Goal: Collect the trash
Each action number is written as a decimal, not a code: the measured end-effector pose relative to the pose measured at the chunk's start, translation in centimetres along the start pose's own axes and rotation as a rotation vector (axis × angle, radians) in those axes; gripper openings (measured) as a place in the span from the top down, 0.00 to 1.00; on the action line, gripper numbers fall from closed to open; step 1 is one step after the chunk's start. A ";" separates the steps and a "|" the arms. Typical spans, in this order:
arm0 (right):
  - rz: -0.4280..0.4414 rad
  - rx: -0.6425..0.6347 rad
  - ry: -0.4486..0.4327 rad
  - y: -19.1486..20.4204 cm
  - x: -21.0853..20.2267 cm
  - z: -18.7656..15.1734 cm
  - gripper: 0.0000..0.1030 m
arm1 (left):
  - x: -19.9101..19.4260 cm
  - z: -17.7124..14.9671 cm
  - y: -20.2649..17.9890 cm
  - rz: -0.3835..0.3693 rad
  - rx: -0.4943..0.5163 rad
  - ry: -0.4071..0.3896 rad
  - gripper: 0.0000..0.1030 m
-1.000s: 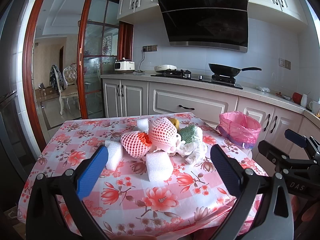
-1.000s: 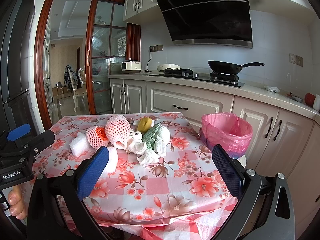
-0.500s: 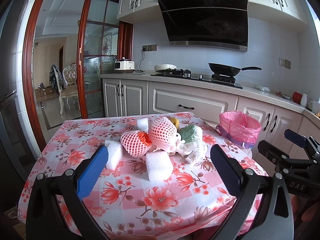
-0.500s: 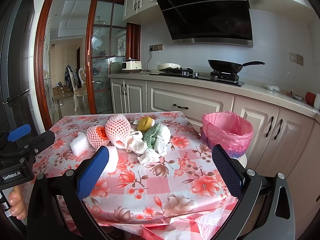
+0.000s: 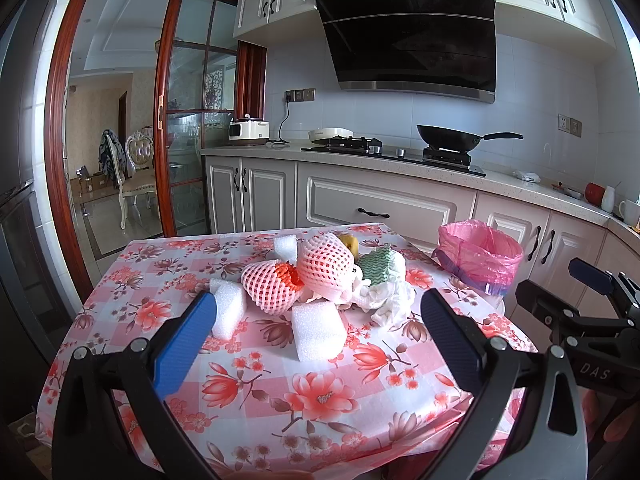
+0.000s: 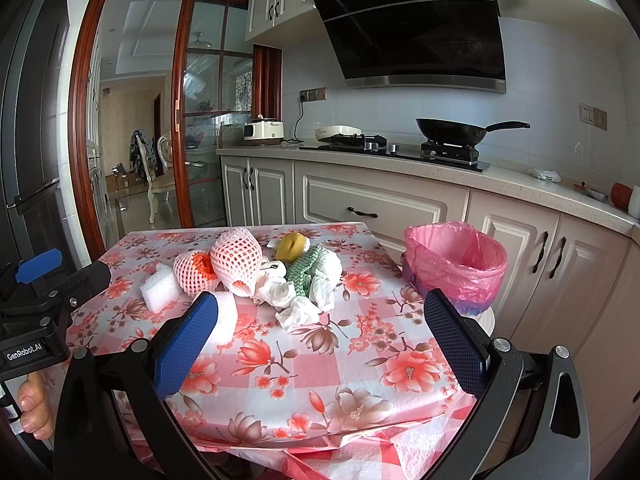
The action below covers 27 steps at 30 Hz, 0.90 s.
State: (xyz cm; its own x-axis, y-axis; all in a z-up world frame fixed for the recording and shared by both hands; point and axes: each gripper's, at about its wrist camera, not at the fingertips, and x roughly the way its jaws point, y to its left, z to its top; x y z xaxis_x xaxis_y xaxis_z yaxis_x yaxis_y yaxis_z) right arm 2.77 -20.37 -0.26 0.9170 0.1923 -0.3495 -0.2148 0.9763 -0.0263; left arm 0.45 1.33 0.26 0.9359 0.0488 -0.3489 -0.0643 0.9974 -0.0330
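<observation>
Kitchen table [image 5: 248, 376] with floral cloth. Left gripper [image 5: 316, 334] and right gripper [image 6: 322, 334] hover at its near edge, jaws spread and empty. Beyond them, mid-table, lies the trash pile [image 5: 320, 276]: foam nets, foam blocks, crumpled tissue. Right of the pile stands the pink-lined bin [image 6: 454, 266].

my left claw [image 5: 316, 336] hides part of a foam block [image 5: 226, 312] behind its blue finger. my right claw [image 6: 320, 336] covers part of another foam block [image 6: 226, 316]. the yellow thing [image 6: 291, 247] sits half buried behind the green-patterned wad [image 6: 306, 272]; i can't tell what it is.
</observation>
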 end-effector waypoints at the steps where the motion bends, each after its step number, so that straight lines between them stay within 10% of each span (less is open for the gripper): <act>1: 0.000 0.000 0.000 0.0 0.0 0.0 0.06 | 0.0 0.0 0.0 0.000 0.000 0.001 0.04; 27: 0.004 0.025 0.010 1.5 -1.0 -1.5 0.06 | 0.5 -0.6 1.0 -0.001 -0.075 0.024 0.04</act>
State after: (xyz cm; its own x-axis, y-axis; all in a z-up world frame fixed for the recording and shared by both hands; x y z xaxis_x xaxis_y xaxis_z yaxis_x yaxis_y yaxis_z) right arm 1.01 -19.24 -1.38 0.9126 0.1953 -0.3591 -0.2099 0.9777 -0.0015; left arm 0.60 2.31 -0.51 0.9274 0.0458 -0.3712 -0.0902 0.9906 -0.1031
